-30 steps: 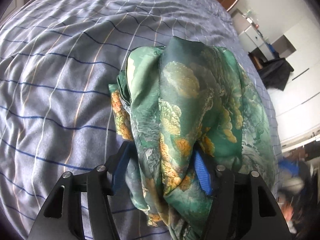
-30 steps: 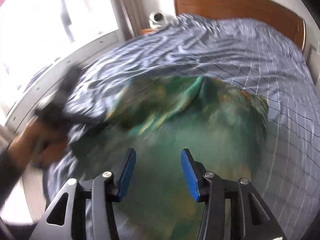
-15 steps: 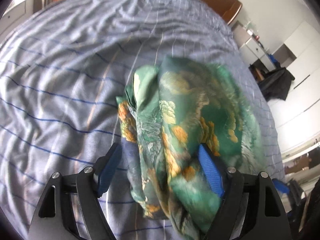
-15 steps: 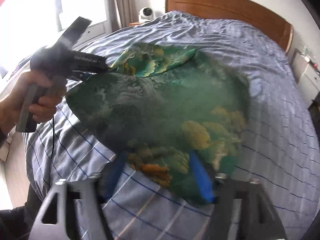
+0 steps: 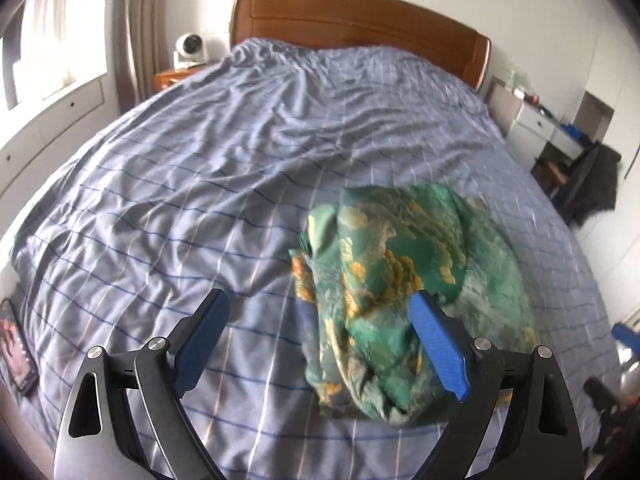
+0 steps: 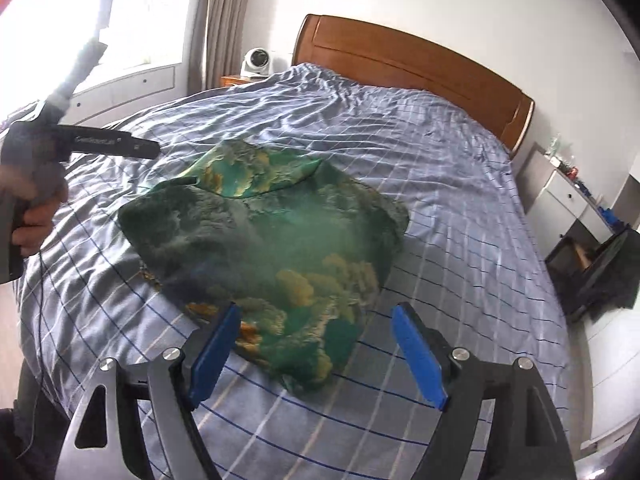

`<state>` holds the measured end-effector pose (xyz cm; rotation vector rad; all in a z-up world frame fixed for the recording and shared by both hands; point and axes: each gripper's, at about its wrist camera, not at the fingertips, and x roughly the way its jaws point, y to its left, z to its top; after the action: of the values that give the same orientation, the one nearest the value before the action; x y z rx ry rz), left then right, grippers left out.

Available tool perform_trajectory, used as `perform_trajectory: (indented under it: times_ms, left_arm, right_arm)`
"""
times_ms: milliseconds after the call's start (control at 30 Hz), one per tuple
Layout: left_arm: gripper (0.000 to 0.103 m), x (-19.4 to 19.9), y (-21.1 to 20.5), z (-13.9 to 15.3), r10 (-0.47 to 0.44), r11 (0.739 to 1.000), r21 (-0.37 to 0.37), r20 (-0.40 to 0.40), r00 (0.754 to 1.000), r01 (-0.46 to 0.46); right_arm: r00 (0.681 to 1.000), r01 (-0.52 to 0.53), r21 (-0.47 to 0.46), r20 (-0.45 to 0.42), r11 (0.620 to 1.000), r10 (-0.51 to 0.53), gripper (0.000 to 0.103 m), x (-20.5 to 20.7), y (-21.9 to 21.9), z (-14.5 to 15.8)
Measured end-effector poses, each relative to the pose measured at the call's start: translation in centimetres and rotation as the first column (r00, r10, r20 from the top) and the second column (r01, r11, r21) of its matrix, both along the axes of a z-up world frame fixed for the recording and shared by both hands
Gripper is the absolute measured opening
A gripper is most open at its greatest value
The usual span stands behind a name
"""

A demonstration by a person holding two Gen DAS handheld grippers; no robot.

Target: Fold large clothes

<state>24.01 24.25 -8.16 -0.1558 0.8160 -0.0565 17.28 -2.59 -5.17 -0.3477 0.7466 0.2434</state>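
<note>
Green garment (image 6: 264,240) — no legible label

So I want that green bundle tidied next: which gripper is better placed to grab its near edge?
Probably right. The right gripper is open with the garment's near edge between its fingers. The left gripper is opening, mostly over bare bedspread, the garment beside its right finger.

Home bedroom: bed (image 5: 240,168), wooden headboard (image 6: 420,68), nightstand (image 5: 172,78).
</note>
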Motion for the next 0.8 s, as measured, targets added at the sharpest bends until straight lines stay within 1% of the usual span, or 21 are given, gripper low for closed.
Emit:
perform_trajectory:
  times_ms: [33, 67, 100, 200, 267, 367, 433, 467, 500, 533, 567, 600, 633, 667, 700, 733, 800]
  left_arm:
    - [0.093, 0.0, 0.0, -0.1, -0.011, 1.0, 0.007, -0.015, 1.0, 0.011]
    - [0.092, -0.2, 0.1, -0.3, -0.004, 0.999, 0.032, -0.038, 0.999, 0.005]
    - [0.092, -0.4, 0.2, -0.5, -0.004, 0.999, 0.039, -0.047, 0.999, 0.006]
    - [0.093, -1.3, 1.2, -0.7, -0.012, 1.0, 0.003, -0.052, 0.999, 0.012]
    - [0.097, -1.9, 2.2, -0.7, 0.014, 1.0, -0.009, -0.046, 0.999, -0.014]
    - [0.097, -1.8, 3.8, -0.9, 0.018, 0.997, -0.077, -0.047, 0.999, -0.022]
    - [0.097, -1.1, 4.9, -1.0, 0.034, 0.994, -0.106, -0.062, 0.997, -0.04]
    - [0.097, -0.5, 5.3, -0.9, 0.033, 0.99, -0.132, -0.067, 0.997, -0.042]
    - [0.097, 0.1, 5.5, -0.8, 0.016, 0.985, -0.172, -0.072, 0.997, -0.029]
    - [0.097, 0.7, 5.6, -0.7, -0.011, 0.978, -0.21, -0.082, 0.997, -0.007]
    - [0.097, 1.7, 5.5, -0.6, -0.058, 0.964, -0.263, -0.1, 0.993, 0.029]
    - [0.097, 2.8, 5.3, -0.7, -0.102, 0.949, -0.309, -0.118, 0.988, 0.061]
    - [0.097, 3.9, 5.1, -0.9, -0.13, 0.937, -0.34, -0.127, 0.983, 0.08]
    - [0.097, 4.8, 5.1, -1.2, -0.137, 0.929, -0.36, -0.129, 0.982, 0.082]
    - [0.097, 5.5, 4.9, -1.6, -0.141, 0.924, -0.374, -0.136, 0.981, 0.081]
    - [0.096, 6.6, 4.5, -2.5, -0.152, 0.916, -0.394, -0.159, 0.975, 0.078]
    - [0.094, 8.4, 3.9, -4.4, -0.175, 0.902, -0.426, -0.208, 0.963, 0.072]
  right_arm:
    - [1.0, 0.004, 0.0, 0.002, 1.0, -0.004, 0.08, -0.1, -0.2, 0.2]
    - [1.0, 0.007, 0.001, 0.006, 1.0, -0.007, 0.08, -0.2, -0.6, 0.4]
    - [1.0, 0.011, -0.001, 0.011, 1.0, -0.011, 0.08, -0.3, -0.8, 0.4]
    - [0.999, 0.019, -0.014, 0.031, 1.0, -0.019, 0.08, -1.0, -2.1, 0.5]
    - [0.999, 0.024, -0.028, 0.023, 0.999, -0.023, 0.08, -1.4, -3.3, 0.0]
    - [0.997, 0.066, -0.039, -0.026, 0.997, -0.067, 0.08, -1.5, -5.3, -1.9]
    - [0.99, 0.108, -0.042, -0.088, 0.993, -0.112, 0.08, -1.2, -6.4, -3.5]
    - [0.986, 0.119, -0.027, -0.117, 0.993, -0.121, 0.08, -1.1, -7.0, -4.0]
    - [0.984, 0.121, 0.001, -0.132, 0.993, -0.119, 0.08, -1.1, -7.4, -4.2]
    - [0.984, 0.119, 0.054, -0.143, 0.991, -0.11, 0.08, -1.0, -8.0, -4.1]
    - [0.986, 0.109, 0.129, -0.142, 0.986, -0.09, 0.08, -1.0, -8.7, -3.5]
    - [0.989, 0.097, 0.185, -0.132, 0.978, -0.074, 0.08, -1.0, -9.2, -3.0]
    - [0.992, 0.08, 0.246, -0.111, 0.966, -0.053, 0.08, -0.8, -9.7, -2.4]
    - [0.995, 0.056, 0.287, -0.094, 0.956, -0.03, 0.081, -0.5, -10.0, -1.8]
    - [0.996, 0.037, 0.3, -0.091, 0.953, -0.01, 0.081, -0.2, -9.9, -1.6]
    - [0.994, 0.016, 0.303, -0.103, 0.953, 0.017, 0.081, 0.5, -9.8, -1.4]
    - [0.991, 0.006, 0.309, -0.127, 0.951, 0.035, 0.081, 1.5, -9.5, -1.5]
